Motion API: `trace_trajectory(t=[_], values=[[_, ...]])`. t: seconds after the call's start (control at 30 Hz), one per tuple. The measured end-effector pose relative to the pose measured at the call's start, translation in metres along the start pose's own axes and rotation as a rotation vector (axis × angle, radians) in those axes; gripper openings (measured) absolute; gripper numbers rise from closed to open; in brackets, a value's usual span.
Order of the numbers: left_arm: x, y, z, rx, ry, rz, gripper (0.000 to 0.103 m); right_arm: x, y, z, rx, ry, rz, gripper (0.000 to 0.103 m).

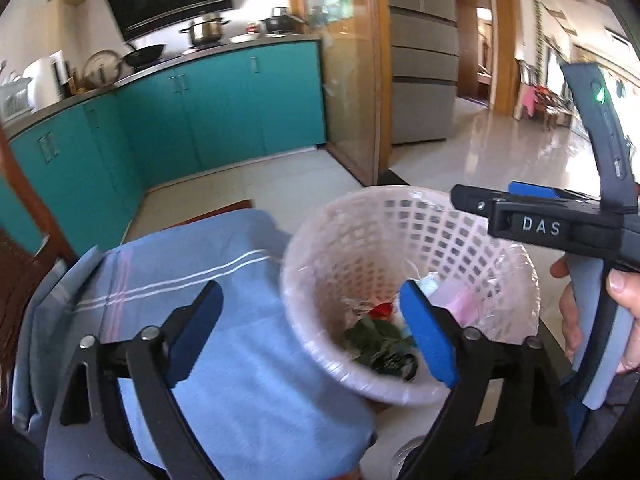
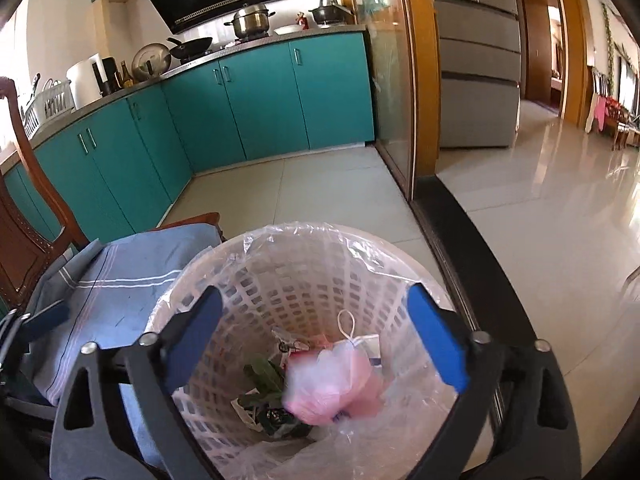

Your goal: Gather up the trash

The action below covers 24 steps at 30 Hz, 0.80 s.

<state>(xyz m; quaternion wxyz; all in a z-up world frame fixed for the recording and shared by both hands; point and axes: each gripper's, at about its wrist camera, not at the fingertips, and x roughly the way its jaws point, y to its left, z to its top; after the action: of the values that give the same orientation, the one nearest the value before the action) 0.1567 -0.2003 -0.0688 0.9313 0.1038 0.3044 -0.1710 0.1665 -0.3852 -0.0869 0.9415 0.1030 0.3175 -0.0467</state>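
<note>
A white lattice trash basket (image 1: 400, 224) (image 2: 304, 264) with a clear liner stands on the floor beside a chair. Inside lie green leaves (image 2: 264, 376), a pink bag (image 2: 336, 384), a white face mask (image 2: 360, 340) and other scraps; the pink bag looks blurred. My right gripper (image 2: 316, 336) is open and empty, right above the basket's mouth; it also shows in the left wrist view (image 1: 532, 200), held side-on over the rim. My left gripper (image 1: 316, 328) is open and empty, over the basket's left rim and the chair.
A blue striped cloth (image 1: 192, 280) (image 2: 120, 280) covers the wooden chair (image 2: 24, 200) left of the basket. Teal kitchen cabinets (image 2: 240, 104) run along the back with pots on the counter. A glass sliding door (image 2: 392, 80) and its dark floor track (image 2: 472, 248) lie to the right.
</note>
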Motion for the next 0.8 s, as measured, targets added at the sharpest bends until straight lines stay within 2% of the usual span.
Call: trace_trajectory(t=[0.13, 0.23, 0.3, 0.37, 0.47, 0.6, 0.67, 0.8], values=[[-0.029, 0.028, -0.017, -0.044, -0.030, 0.053, 0.098, -0.001, 0.008, -0.004, 0.026, -0.048, 0.006, 0.096], [-0.058, 0.056, -0.025, -0.046, -0.063, 0.118, 0.100, -0.014, 0.016, -0.010, 0.048, -0.151, 0.014, 0.096], [-0.081, 0.076, -0.029, -0.045, -0.093, 0.187, 0.100, -0.026, 0.025, -0.022, 0.048, -0.209, 0.007, 0.098], [-0.101, 0.095, -0.034, -0.062, -0.114, 0.223, 0.100, -0.040, 0.045, -0.043, 0.025, -0.236, 0.043, 0.098], [-0.131, 0.119, -0.047, -0.124, -0.138, 0.217, 0.100, -0.065, 0.073, -0.075, 0.000, -0.237, 0.102, 0.098], [-0.163, 0.131, -0.066, -0.160, -0.154, 0.177, 0.100, -0.111, 0.106, -0.101, -0.041, -0.217, 0.080, 0.100], [-0.177, 0.134, -0.070, -0.147, -0.163, 0.160, 0.100, -0.135, 0.123, -0.105, -0.092, -0.224, 0.080, 0.100], [-0.207, 0.135, -0.081, -0.121, -0.197, 0.181, 0.100, -0.179, 0.153, -0.102, -0.195, -0.301, 0.064, 0.100]])
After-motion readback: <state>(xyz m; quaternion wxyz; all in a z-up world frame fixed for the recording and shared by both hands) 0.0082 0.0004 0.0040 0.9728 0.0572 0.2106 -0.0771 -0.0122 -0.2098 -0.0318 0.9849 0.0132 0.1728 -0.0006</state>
